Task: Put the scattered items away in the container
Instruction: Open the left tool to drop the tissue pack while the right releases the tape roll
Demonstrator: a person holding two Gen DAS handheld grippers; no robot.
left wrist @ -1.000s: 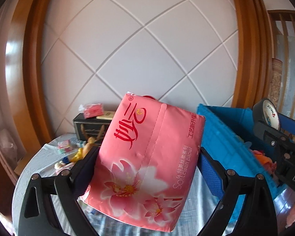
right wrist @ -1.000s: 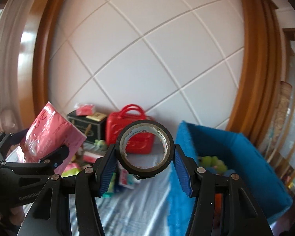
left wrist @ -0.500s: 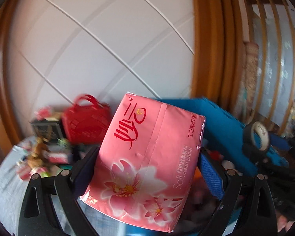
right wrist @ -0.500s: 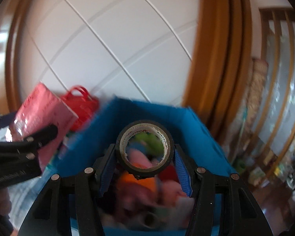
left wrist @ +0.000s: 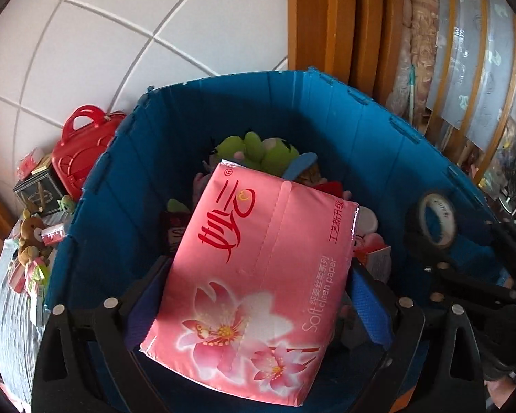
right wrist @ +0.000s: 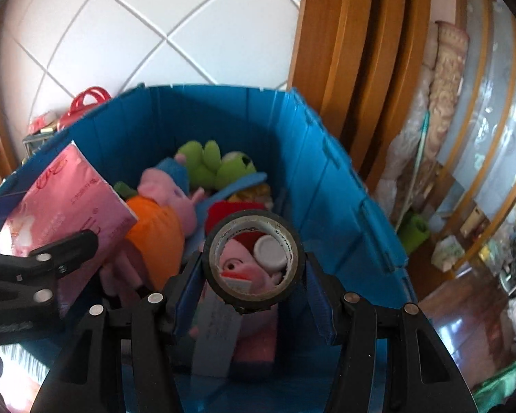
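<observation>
My left gripper [left wrist: 258, 296] is shut on a pink tissue pack [left wrist: 258, 275] and holds it over the open blue container [left wrist: 326, 110]. My right gripper [right wrist: 253, 268] is shut on a black tape roll [right wrist: 254, 261] and holds it over the same container [right wrist: 326, 172]. The tape roll also shows at the right of the left wrist view [left wrist: 433, 220], and the tissue pack at the left of the right wrist view [right wrist: 68, 206]. Inside the container lie plush toys: a green one [right wrist: 216, 165], a pink pig [right wrist: 168, 192], an orange one [right wrist: 154, 234].
A red toy case [left wrist: 82, 151], a dark box [left wrist: 39, 192], a small bear [left wrist: 31, 234] and other small items lie on the grey-clothed table [left wrist: 10, 327] left of the container. A tiled wall and wooden frame stand behind.
Both grippers swung right from the table to above the container, tilting down into it, each still holding its item.
</observation>
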